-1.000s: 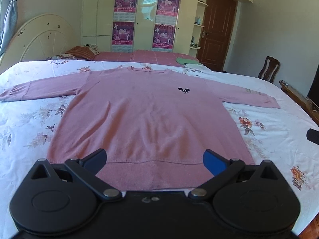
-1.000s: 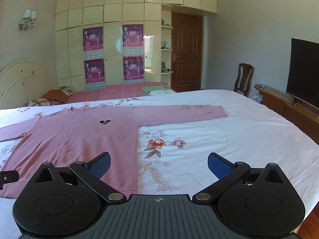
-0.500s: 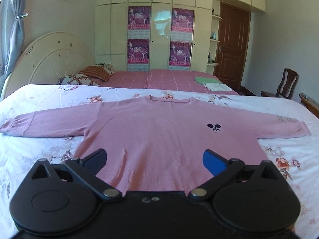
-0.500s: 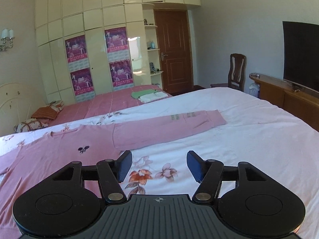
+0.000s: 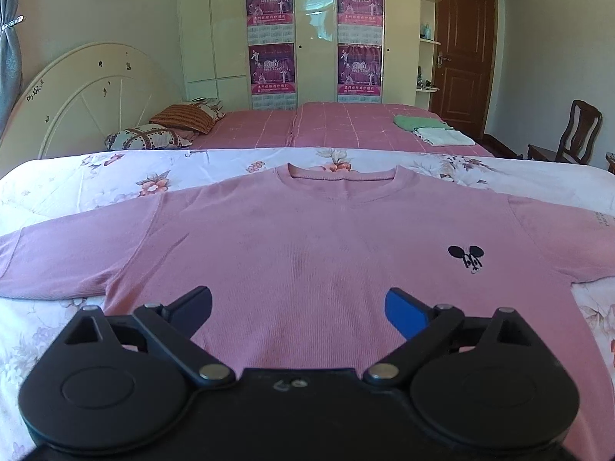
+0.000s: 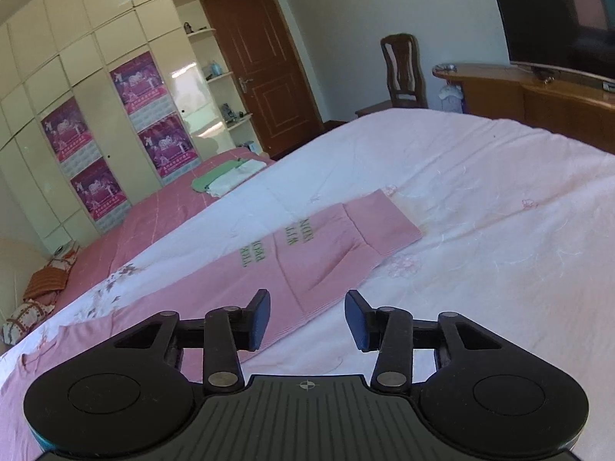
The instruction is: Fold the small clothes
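Sweater [image 5: 307, 253] flat on bed [image 6: 499, 199], unfolded; no fold started. Left gripper [image 5: 298, 307] jaws wide apart and empty. Right gripper [image 6: 307, 319] jaws have just been closing, half apart, lower centre of frame, nothing between them, near sleeve cuff [image 6: 380, 223].

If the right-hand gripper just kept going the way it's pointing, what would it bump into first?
Most likely the pink sweater's sleeve, lying flat on the bed just ahead of the right gripper. Nothing is between its fingers, and depth is hard to judge.

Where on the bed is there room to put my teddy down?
The bare white quilt right of the pink sweater's sleeve cuff is free, out to the bed's edge. The middle is crowded: the sweater covers it, with only a flowery strip above the collar.
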`<state>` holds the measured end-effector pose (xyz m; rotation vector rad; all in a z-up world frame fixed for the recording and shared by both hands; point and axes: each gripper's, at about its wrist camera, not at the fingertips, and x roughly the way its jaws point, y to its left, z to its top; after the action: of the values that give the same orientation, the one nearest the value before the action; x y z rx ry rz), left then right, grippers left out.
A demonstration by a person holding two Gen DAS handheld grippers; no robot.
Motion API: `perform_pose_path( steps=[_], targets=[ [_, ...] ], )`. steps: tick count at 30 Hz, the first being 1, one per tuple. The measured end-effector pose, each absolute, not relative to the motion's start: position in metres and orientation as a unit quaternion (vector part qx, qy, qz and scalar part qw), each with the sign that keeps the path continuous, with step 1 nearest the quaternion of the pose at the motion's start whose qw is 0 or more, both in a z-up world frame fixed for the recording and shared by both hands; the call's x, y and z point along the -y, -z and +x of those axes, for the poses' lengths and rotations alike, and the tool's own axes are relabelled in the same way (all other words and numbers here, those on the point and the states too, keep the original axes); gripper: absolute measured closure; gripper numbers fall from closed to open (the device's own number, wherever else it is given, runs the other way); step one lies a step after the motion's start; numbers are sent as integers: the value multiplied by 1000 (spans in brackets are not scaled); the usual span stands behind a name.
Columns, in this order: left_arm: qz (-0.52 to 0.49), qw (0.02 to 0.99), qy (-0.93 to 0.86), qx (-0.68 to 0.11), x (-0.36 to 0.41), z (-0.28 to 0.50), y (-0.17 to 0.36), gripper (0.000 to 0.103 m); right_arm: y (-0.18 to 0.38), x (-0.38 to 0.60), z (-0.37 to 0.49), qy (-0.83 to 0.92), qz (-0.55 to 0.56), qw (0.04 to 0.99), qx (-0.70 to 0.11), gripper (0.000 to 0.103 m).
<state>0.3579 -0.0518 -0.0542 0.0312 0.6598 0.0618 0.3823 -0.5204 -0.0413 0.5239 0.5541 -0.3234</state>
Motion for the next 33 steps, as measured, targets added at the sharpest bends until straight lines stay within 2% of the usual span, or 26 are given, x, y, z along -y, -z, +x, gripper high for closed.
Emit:
perform_pose_path(
  steps=[9,13,14,15,16,20,22,29,33],
  targets=[
    [25,936,-25,-350,71,385,73,7,91,605,414,192,371,869,-265,59],
    [33,930,-28,-365,69,388,81,7,97,627,414,178,399,864,-250,60],
    [34,929,-30,-368,68,388,82,7,95,629,414,178,397,865,-251,73],
    [36,928,-32,-370,66,388,82,7,94,633,414,177,395,864,-257,95],
    [36,927,-33,-372,64,388,82,7,94,638,413,168,396,865,-259,98],
    [39,925,-47,-375,56,389,80,6,71,631,397,173,315,901,-241,98],
    [37,923,-54,-380,50,389,79,6,80,637,394,180,319,889,-274,98],
    [22,922,-66,-380,29,384,77,5,48,610,374,173,267,910,-266,98],
    [27,927,-69,-367,18,379,75,1,24,575,365,145,227,929,-254,98]
  ],
)
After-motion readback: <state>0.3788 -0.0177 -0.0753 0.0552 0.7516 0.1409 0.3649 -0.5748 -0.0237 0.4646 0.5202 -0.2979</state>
